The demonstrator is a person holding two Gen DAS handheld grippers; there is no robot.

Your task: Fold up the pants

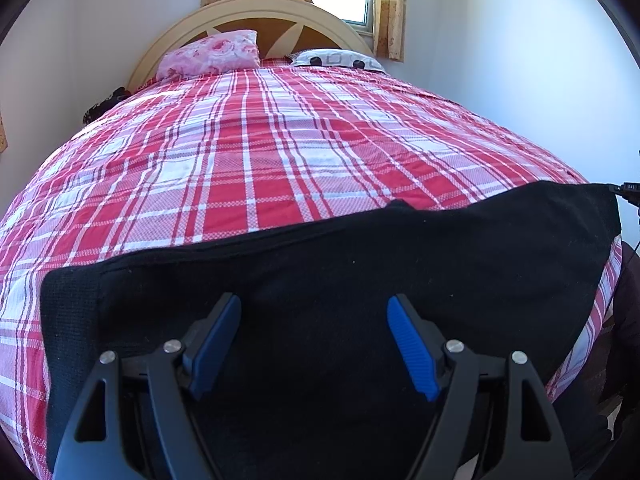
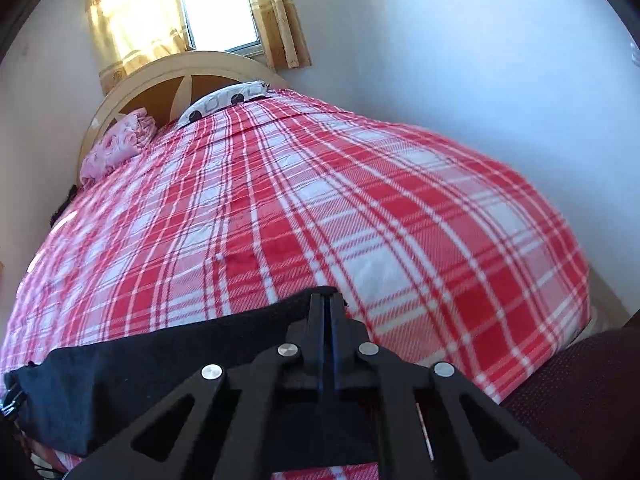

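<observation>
Grippers first: the left gripper (image 1: pixel 314 308) is hovering with jaws spread wide over the black pants (image 1: pixel 360 264), gripping nothing. Low in the right wrist view, the right gripper (image 2: pixel 329 300) is sitting clamped at the pants' far corner, probably pinching fabric. The pants are lying across the lower frame on the plaid bedspread (image 1: pixel 260 152), seemingly already folded lengthwise; further folding is remaining.

The pants (image 1: pixel 360 264) are plain black, lying on a bedspread (image 1: pixel 280 152) checked in red, pink and white. The left tool (image 1: pixel 314 306) is black with bright blue ribbed pads (image 1: pixel 412 352) (the right tool (image 2: pixel 329 300) shows only black). One pillow (image 1: pixel 212 54) is pink with a rose print, the other pillow (image 1: pixel 340 58) white with black spots, before a cream and brown headboard (image 1: pixel 256 12) and yellow-beige curtains (image 1: pixel 390 8).
</observation>
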